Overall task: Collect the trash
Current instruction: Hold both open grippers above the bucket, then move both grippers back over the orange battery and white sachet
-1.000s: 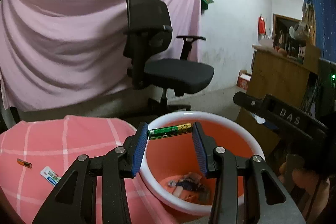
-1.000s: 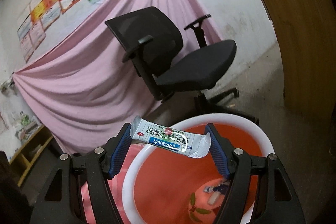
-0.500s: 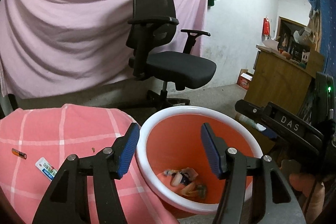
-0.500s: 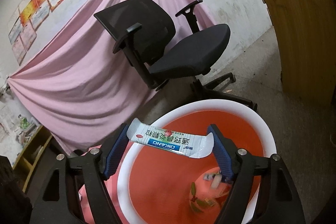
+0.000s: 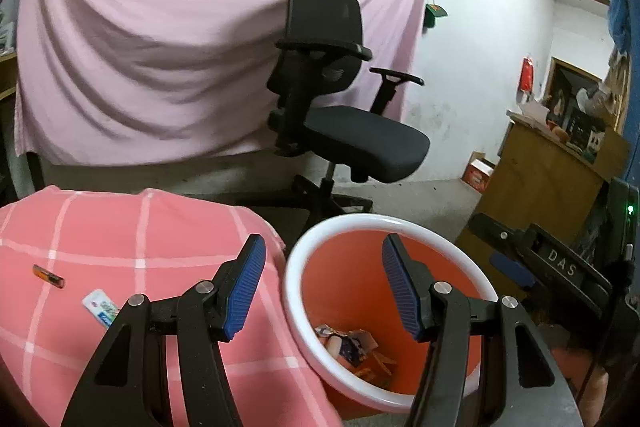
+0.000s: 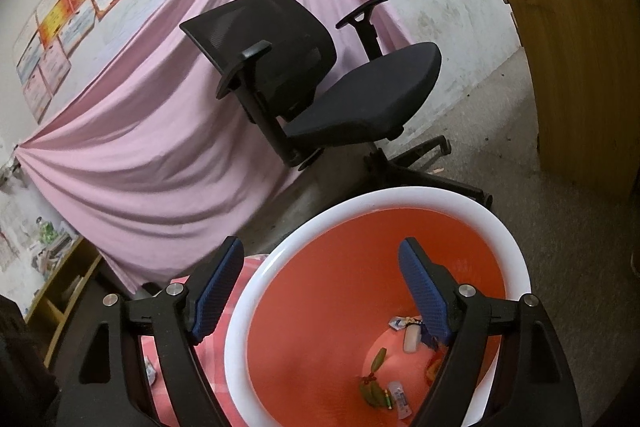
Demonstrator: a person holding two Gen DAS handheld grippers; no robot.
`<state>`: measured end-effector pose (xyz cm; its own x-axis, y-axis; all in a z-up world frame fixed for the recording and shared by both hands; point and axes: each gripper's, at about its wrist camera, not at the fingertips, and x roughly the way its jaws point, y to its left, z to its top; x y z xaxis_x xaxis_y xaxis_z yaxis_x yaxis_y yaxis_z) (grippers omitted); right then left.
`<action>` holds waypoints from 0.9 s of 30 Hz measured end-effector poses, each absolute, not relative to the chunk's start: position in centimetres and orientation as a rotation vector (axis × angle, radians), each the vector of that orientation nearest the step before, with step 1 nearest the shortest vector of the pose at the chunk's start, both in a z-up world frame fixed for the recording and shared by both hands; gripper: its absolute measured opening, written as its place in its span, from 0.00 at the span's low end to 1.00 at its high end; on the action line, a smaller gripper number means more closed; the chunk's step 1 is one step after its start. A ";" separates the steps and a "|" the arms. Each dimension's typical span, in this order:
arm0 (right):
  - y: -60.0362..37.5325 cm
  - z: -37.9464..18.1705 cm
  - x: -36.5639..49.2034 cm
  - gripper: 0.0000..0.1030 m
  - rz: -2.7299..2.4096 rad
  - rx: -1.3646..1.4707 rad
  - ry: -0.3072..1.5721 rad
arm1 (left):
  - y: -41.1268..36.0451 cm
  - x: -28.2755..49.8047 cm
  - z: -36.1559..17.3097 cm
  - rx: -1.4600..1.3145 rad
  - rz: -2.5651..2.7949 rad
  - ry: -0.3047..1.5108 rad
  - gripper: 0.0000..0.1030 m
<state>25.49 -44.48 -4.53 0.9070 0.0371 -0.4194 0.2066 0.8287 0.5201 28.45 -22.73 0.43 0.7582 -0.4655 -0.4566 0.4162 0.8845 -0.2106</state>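
Both claws hang empty, the left gripper (image 5: 320, 291) released and the right gripper (image 6: 320, 291) opening above the orange bin (image 6: 440, 199), so reaching for the sachet (image 5: 100, 311) near the pink tablecloth's (image 5: 120, 239) left edge risks knocking the bin.

White capitals "DAS" stand on the black body of the right claw (image 5: 516, 273), seen at the right edge of the left wrist view. Print on the wall certificates (image 6: 72, 15) and the desk's sachet (image 5: 100, 311) is too small to read.
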 end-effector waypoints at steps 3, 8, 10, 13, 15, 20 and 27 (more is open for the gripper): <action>-43.7 -4.0 25.4 0.77 -0.083 0.588 0.403 | -21.1 28.2 1.1 -0.114 -0.451 0.508 0.53; -40.9 -2.3 25.2 0.82 -0.042 0.538 0.330 | -17.7 27.6 2.3 -0.131 -0.384 0.468 0.57; -39.7 -1.6 25.0 0.83 -0.023 0.513 0.295 | -16.2 27.3 2.9 -0.140 -0.354 0.446 0.57; -37.5 -0.6 24.7 0.89 0.009 0.468 0.231 | -13.6 26.5 4.0 -0.155 -0.306 0.404 0.58; -35.8 0.1 24.4 0.94 0.032 0.435 0.182 | -12.0 25.9 4.5 -0.164 -0.277 0.375 0.65; -32.4 1.3 23.9 1.00 0.089 0.365 0.094 | -7.7 24.8 5.3 -0.182 -0.205 0.307 0.74; -27.6 2.1 23.6 1.00 0.187 0.246 0.020 | -2.2 23.0 5.0 -0.202 -0.100 0.224 0.96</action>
<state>23.65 -27.64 2.13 0.9825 0.1864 0.0034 -0.1816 0.9527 0.2435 22.97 -2.16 4.98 0.9700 -0.1212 -0.2106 0.0763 0.9749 -0.2093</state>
